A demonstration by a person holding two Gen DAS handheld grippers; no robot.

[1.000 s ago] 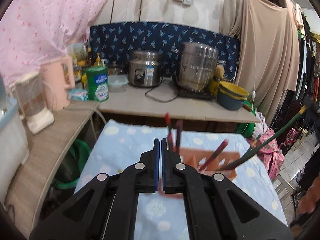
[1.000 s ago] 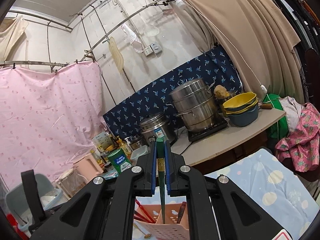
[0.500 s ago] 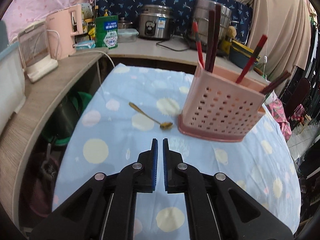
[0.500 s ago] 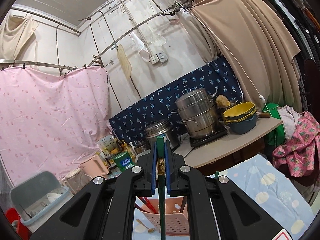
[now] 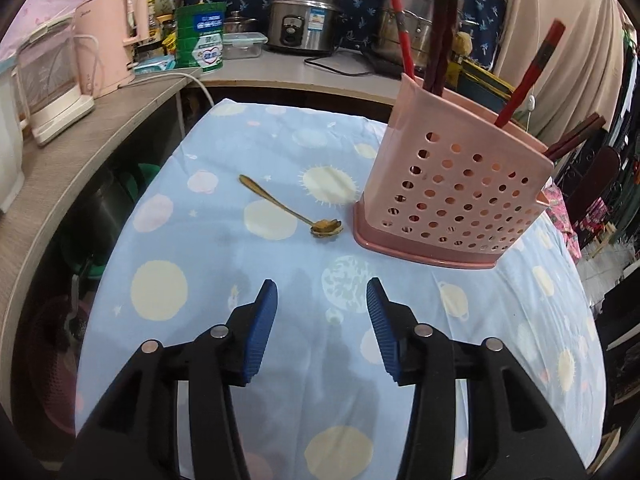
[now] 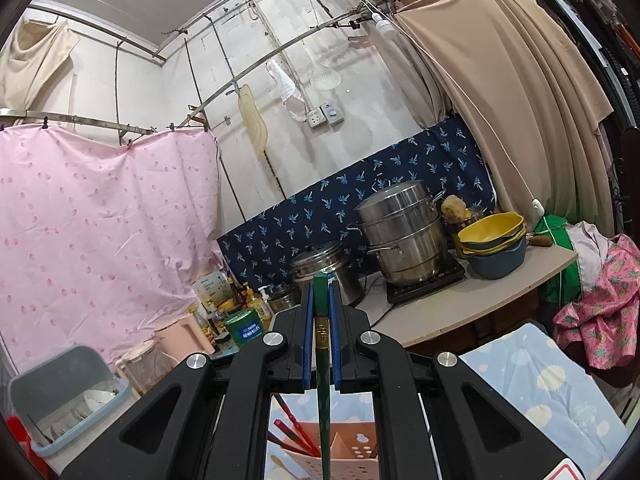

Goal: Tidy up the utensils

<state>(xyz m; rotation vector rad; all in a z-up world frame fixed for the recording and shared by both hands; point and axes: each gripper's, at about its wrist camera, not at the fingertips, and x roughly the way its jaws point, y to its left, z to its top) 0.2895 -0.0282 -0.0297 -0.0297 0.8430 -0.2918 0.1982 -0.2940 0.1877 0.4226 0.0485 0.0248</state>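
Observation:
A gold spoon [image 5: 290,210] lies on the blue spotted tablecloth [image 5: 200,280], its bowl close to the pink perforated utensil holder [image 5: 452,196]. Red and dark chopsticks [image 5: 528,76] stand in the holder. My left gripper [image 5: 322,308] hovers over the cloth just short of the spoon, its jaws opening with nothing between them. In the right wrist view my right gripper [image 6: 321,300] is shut on a green chopstick [image 6: 323,400], held upright above the holder [image 6: 352,456], where red chopsticks [image 6: 296,432] lean.
A counter [image 5: 280,76] behind the table carries a rice cooker [image 5: 304,18], a steel steamer pot [image 6: 404,232], a green tin [image 5: 202,42], a pink kettle [image 5: 110,36] and stacked bowls [image 6: 494,240]. A beige curtain [image 6: 500,100] hangs on the right.
The left gripper dropped and tilted toward the table, bringing the spoon and holder into close view, and its jaws spread apart. The right gripper rose slightly, still clamped on the green chopstick.

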